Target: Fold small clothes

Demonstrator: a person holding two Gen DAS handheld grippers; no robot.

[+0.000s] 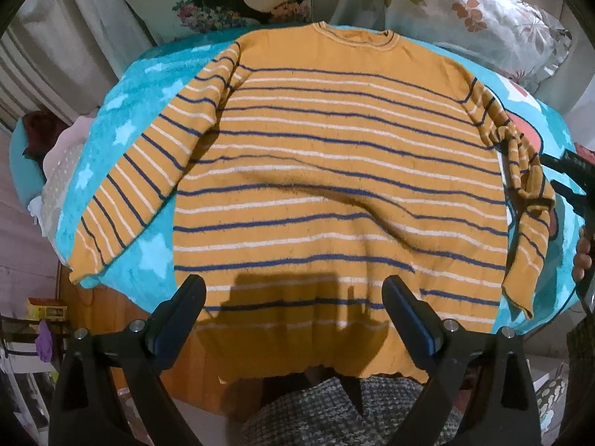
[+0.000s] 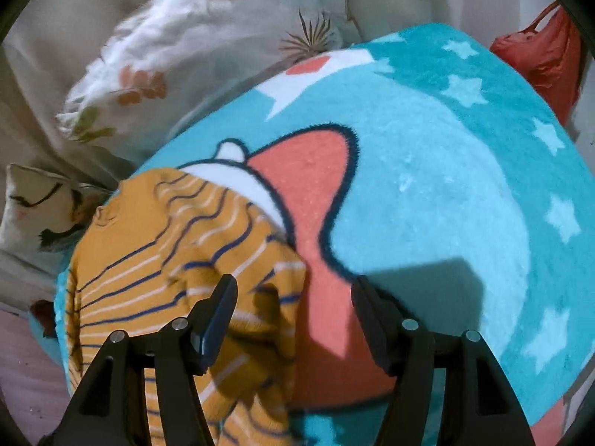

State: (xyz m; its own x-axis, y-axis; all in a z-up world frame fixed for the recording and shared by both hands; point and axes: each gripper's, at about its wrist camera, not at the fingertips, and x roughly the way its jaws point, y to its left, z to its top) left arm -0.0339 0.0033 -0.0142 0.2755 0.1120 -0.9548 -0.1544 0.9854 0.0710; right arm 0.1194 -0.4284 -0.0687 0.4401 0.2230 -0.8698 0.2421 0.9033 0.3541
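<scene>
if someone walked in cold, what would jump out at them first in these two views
The mustard sweater with navy and white stripes, spread flat over a turquoise star blanket, fills the left wrist view. Its crumpled sleeve lies by the open right gripper, beside a big coral cartoon shape on the blanket. The left gripper hangs open over the hem.

No text, label or number is legible anywhere.

fingers [image 1: 407,319]: black, blue pads | silver screws | black frame
</scene>
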